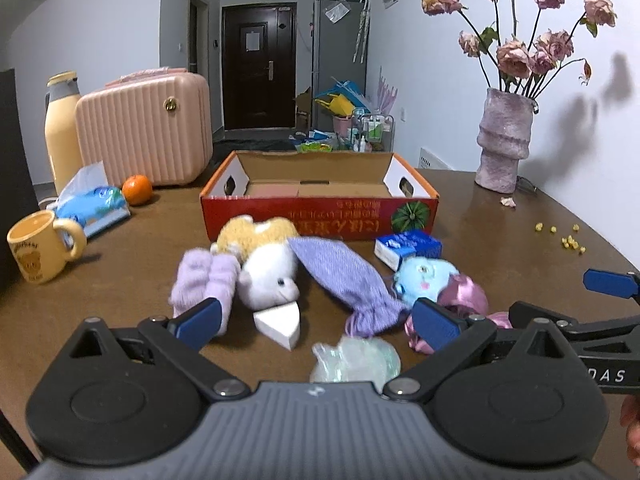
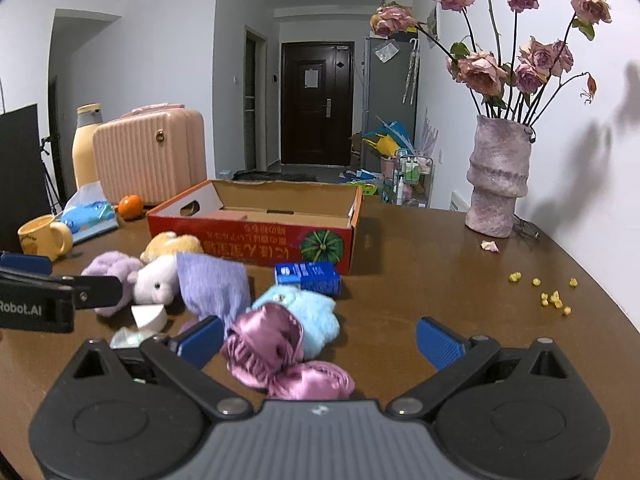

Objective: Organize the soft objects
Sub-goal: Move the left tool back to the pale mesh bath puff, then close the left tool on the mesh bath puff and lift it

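Note:
A pile of soft things lies on the brown table before an open red cardboard box [image 1: 320,216] [image 2: 256,236]: a white and yellow plush animal [image 1: 268,272] [image 2: 156,280], a lilac fuzzy roll [image 1: 204,280] [image 2: 110,272], a purple knit pouch [image 1: 344,280] [image 2: 212,288], a light blue plush [image 1: 424,280] [image 2: 304,312] and a pink satin scrunchie [image 1: 464,296] [image 2: 272,348]. My left gripper [image 1: 316,320] hovers open over a white wedge [image 1: 278,326] and a crumpled clear bag [image 1: 356,360]. My right gripper [image 2: 320,340] stands open, with the satin scrunchie just inside its left finger.
A blue carton [image 1: 408,246] [image 2: 308,278] lies beside the box. At the left stand a yellow mug [image 1: 40,248], a tissue pack [image 1: 92,204], an orange [image 1: 137,189], a pink case [image 1: 148,132] and a bottle [image 1: 60,132]. A vase of dried roses [image 2: 500,176] and yellow crumbs [image 2: 554,298] are at the right.

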Demonstrator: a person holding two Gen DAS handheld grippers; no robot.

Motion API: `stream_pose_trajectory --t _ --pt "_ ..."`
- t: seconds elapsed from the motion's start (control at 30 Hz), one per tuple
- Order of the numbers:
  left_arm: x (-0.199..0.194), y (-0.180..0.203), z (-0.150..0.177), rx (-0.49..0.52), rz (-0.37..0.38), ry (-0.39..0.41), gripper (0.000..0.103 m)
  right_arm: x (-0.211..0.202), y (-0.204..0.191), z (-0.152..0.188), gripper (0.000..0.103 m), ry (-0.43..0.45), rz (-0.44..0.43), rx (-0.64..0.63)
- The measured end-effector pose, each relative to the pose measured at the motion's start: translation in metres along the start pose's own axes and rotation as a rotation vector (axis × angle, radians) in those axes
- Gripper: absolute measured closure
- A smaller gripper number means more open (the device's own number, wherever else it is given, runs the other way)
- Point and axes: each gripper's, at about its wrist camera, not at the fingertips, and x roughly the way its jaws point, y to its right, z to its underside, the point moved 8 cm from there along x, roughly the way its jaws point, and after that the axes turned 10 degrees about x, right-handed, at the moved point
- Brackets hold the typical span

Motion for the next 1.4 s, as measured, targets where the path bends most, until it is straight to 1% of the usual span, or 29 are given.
stream_pose_trajectory --t 0.27,0.43,0.63,0.87,1.1,1.17,1.27,1.3,1.33,1.37,1.4 --pt "0.004 0.015 0.032 -0.013 0.012 -0.038 0.0 -0.003 0.015 0.033 0.0 -0.023 -0.004 0.01" --pt "0.01 0.022 0.041 0.001 0.007 -0.057 0.0 0.001 0.026 0.046 0.0 -0.037 -0.003 0.027" --pt "0.017 0.026 0.041 0.008 0.005 -0.065 0.0 0.005 0.03 0.049 0.0 -0.037 -0.015 0.035" --pt "0.035 0.03 0.045 0.017 0.0 -0.078 0.0 0.012 0.031 0.051 0.0 -0.034 -0.021 0.04" --pt "0.046 0.031 0.046 0.01 0.015 -0.085 0.001 0.025 0.032 0.053 0.0 -0.048 -0.017 0.038" --pt "0.049 0.033 0.046 0.023 0.024 -0.086 0.006 0.028 0.032 0.052 0.0 -0.049 -0.018 0.037" --pt "0.053 0.035 0.047 0.024 0.038 -0.095 0.016 0.03 0.031 0.049 0.0 -0.042 -0.014 0.036" --pt "0.054 0.035 0.048 0.023 0.044 -0.097 0.024 0.031 0.031 0.048 0.0 -0.042 -0.014 0.036" --pt "0.056 0.035 0.049 0.024 0.05 -0.102 0.034 0.032 0.031 0.048 0.0 -0.043 -0.014 0.036" --pt "0.057 0.035 0.051 0.023 0.054 -0.109 0.04 0.033 0.03 0.047 0.0 -0.044 -0.013 0.034" --pt "0.059 0.034 0.052 0.02 0.059 -0.115 0.048 0.034 0.03 0.047 0.0 -0.046 -0.012 0.033"
